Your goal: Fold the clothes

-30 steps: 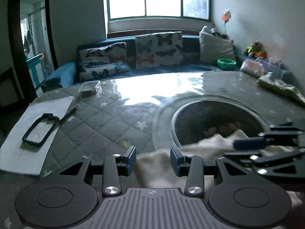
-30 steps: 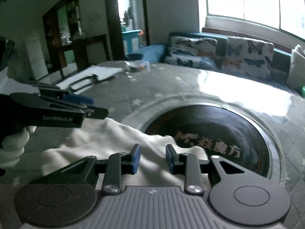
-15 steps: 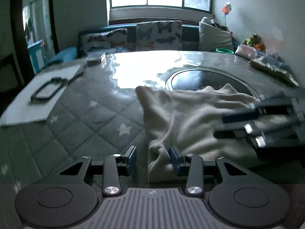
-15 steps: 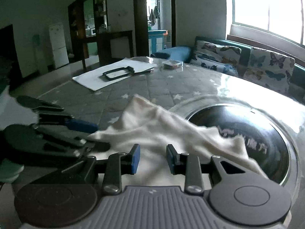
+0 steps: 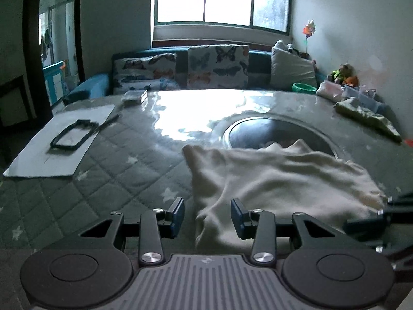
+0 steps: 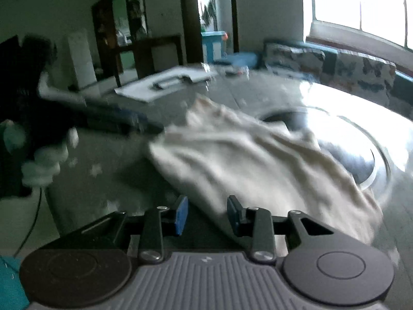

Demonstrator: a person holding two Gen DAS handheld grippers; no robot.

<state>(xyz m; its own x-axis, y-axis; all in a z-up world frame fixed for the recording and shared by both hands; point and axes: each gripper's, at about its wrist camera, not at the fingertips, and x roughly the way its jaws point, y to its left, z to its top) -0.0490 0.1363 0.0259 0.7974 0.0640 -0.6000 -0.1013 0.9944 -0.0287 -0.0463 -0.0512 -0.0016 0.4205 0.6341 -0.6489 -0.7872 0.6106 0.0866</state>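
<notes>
Since a second ago, we see the cream garment point(image 5: 278, 178) pulled flat across the quilted tabletop point(image 5: 116, 155), its far edge over the round inset at twelve o'clock. Our left hand-held gripper point(image 5: 207, 217) stands released around its near corner; our right hand-held gripper point(image 6: 207, 214) is opening, cloth between its jaws.

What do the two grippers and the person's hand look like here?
Both the left gripper and right gripper are black, with blue-padded fingers, silver screws, round discs and a ribbed grey body. The hand wears a white glove.
</notes>
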